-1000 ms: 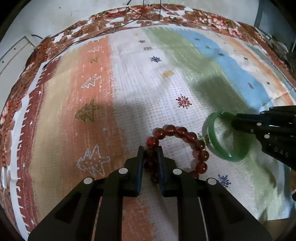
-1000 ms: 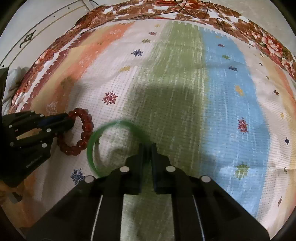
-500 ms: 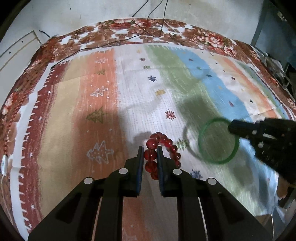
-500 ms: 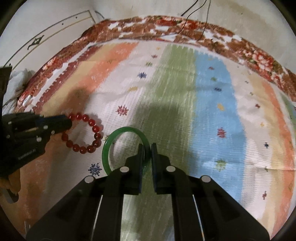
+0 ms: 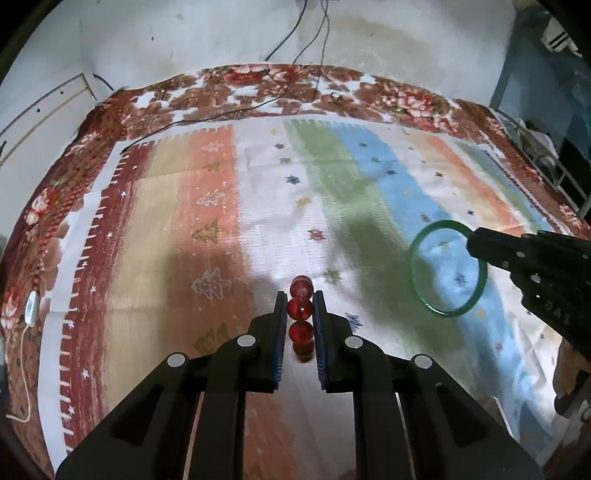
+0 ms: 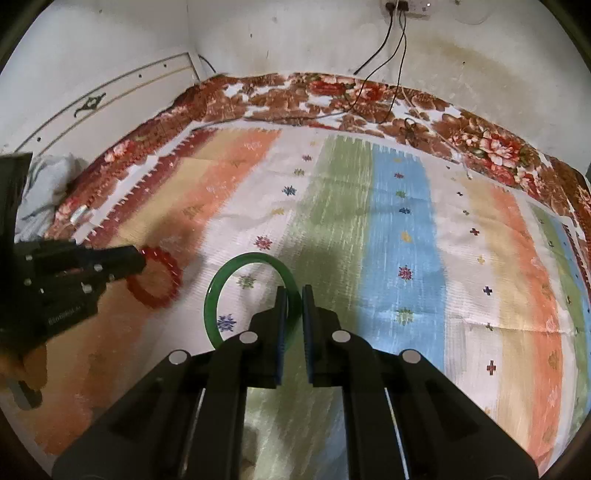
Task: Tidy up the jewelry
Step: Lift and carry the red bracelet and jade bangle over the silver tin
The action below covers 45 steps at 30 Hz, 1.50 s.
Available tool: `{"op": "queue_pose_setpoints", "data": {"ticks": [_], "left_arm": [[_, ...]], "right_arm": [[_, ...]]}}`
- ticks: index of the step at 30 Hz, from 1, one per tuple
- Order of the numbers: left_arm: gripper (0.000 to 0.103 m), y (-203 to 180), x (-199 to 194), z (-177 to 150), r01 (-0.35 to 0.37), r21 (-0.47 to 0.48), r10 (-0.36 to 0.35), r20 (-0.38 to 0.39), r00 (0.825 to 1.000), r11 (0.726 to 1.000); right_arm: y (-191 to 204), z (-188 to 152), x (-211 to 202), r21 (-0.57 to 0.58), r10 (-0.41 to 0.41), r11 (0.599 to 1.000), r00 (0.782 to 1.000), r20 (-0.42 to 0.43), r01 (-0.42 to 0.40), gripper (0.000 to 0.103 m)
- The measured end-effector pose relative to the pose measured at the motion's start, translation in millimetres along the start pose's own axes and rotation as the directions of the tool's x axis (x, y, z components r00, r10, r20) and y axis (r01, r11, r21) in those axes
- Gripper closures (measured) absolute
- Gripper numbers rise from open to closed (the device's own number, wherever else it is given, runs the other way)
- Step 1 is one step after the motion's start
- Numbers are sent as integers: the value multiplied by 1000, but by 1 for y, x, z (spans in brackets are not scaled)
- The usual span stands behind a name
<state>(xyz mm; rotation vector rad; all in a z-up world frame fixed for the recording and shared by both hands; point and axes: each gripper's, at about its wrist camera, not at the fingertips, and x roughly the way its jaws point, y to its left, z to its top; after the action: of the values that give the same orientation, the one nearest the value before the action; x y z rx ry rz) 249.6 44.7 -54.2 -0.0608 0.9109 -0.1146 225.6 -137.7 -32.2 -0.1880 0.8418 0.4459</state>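
The left gripper (image 5: 300, 308) has its jaws closed narrow on a red bead bracelet (image 5: 301, 308); from its own camera the beads sit stacked edge-on between the two fingers, one bead poking past the tips. In the right wrist view the same bracelet (image 6: 157, 278) shows as a full ring hanging from the tip of the left gripper (image 6: 138, 260), above the orange band of the striped cloth (image 6: 406, 229); it is blurred there. The right gripper (image 6: 292, 295) has its jaws nearly together on the rim of a green bangle (image 6: 218, 291), which stands out to the left of the fingers with its far arc over the white and green stripes. Seen from the left camera, the bangle (image 5: 417, 275) is held by the right gripper (image 5: 471, 245) at its upper right edge, and the blue stripe shows through its opening. Both pieces appear lifted off the cloth (image 5: 258, 177), well apart from each other. The cloth lies over a brown floral blanket (image 6: 332, 92) that borders it on the far side, and black cables (image 6: 388, 48) run down the white wall (image 6: 258, 33) onto the blanket. A white cord (image 5: 31, 314) lies at the left edge of the blanket.
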Motion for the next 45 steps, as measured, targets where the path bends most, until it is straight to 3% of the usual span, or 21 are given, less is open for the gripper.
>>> {"op": "queue_pose_setpoints", "data": {"ticks": [13, 19, 31, 45], "left_arm": [[90, -44, -43, -20, 32, 71, -36, 69, 997, 997], [90, -59, -63, -30, 77, 92, -86, 89, 992, 993], [90, -69, -97, -44, 101, 95, -115, 151, 982, 990], [90, -72, -135, -71, 138, 98, -156, 205, 966, 986]], "right_arm": [[0, -21, -42, 30, 5, 1000, 999, 41, -7, 94], [4, -28, -64, 26, 23, 999, 997, 69, -25, 94], [14, -44, -96, 1, 7, 1000, 994, 113, -7, 94], [26, -72, -133, -12, 58, 998, 988, 140, -57, 94]]}}
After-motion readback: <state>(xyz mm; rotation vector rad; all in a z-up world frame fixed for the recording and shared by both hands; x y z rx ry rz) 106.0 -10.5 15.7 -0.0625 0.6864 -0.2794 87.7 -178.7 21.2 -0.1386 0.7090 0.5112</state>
